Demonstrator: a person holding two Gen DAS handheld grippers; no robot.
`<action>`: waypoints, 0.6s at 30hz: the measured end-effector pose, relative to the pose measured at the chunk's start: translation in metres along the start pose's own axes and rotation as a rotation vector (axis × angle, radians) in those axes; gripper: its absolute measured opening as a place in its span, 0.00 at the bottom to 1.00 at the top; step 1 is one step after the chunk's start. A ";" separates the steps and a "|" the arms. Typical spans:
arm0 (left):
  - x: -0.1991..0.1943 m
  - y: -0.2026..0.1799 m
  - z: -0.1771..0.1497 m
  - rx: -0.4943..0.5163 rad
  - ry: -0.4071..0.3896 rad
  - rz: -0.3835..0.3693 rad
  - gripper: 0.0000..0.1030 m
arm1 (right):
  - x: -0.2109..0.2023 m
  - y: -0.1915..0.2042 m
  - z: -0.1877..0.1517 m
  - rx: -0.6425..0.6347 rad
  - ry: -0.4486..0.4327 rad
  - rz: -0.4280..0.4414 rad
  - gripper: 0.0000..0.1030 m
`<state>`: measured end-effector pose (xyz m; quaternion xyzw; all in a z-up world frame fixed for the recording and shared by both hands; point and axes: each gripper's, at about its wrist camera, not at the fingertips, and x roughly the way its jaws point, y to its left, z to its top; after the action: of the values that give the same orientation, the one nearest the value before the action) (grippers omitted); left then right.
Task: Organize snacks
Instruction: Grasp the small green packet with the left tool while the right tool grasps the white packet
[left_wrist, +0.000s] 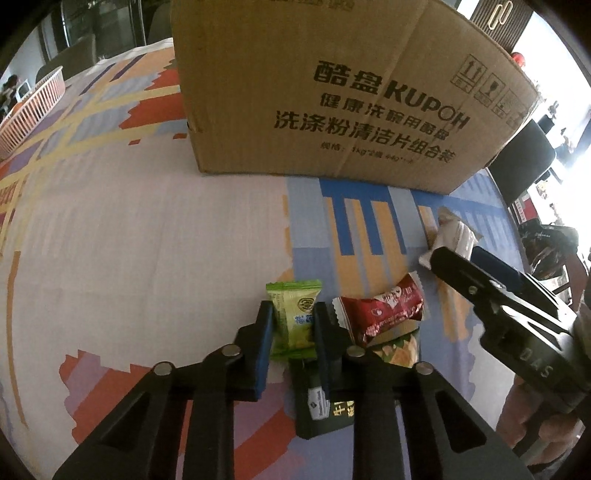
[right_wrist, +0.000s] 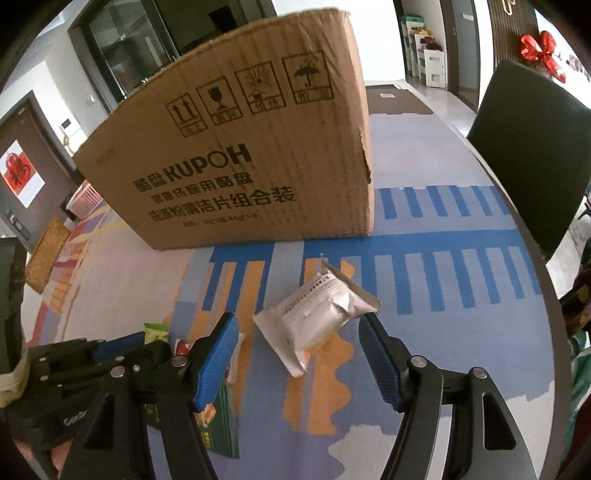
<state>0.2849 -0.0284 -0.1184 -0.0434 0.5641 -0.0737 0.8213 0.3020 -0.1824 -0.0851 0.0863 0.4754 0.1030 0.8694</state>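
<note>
**Left claw pinches the green snack, right claw spread before the silver packet**

Far off to the left of the left claw (left_wrist: 293, 328), a white and pink slatted plastic basket (left_wrist: 33, 101) sits at the edge of the patterned, many-coloured tablecloth (left_wrist: 147, 229). The left claw itself has its two black fingers pressed against the sides of a small green foil snack packet (left_wrist: 293, 317), which stands between them and reaches past the tips. Beneath the claw's right finger lies a dark green flat packet with gold print (left_wrist: 325, 410). Just beside that finger, to the right, a red crinkled snack wrapper (left_wrist: 380, 312) rests partly on top of a pale green and yellow snack bag (left_wrist: 397, 350). Ahead of both claws stands a large brown cardboard box printed KUPOH (left_wrist: 332, 96).

Further right, the right claw (right_wrist: 299, 354) holds its blue-padded fingers (right_wrist: 218, 358) spread wide, touching nothing. A silver foil snack packet with fine print (right_wrist: 314, 317) lies on the cloth just ahead of the gap between them, tilted, nearer the right fingertip. To the right claw's far right, a black chair back (right_wrist: 532, 147) stands at the table edge.
</note>
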 end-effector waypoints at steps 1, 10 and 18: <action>0.000 0.001 0.001 -0.002 -0.002 -0.005 0.20 | 0.003 0.000 0.001 -0.003 0.003 -0.001 0.66; 0.003 0.001 0.010 0.014 -0.025 -0.018 0.20 | 0.014 0.007 0.007 -0.043 0.013 -0.070 0.49; -0.001 -0.001 0.015 0.028 -0.044 -0.034 0.19 | 0.019 0.016 0.005 -0.071 0.024 -0.098 0.31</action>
<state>0.2987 -0.0297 -0.1122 -0.0430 0.5441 -0.0944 0.8326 0.3149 -0.1622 -0.0932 0.0307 0.4855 0.0779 0.8702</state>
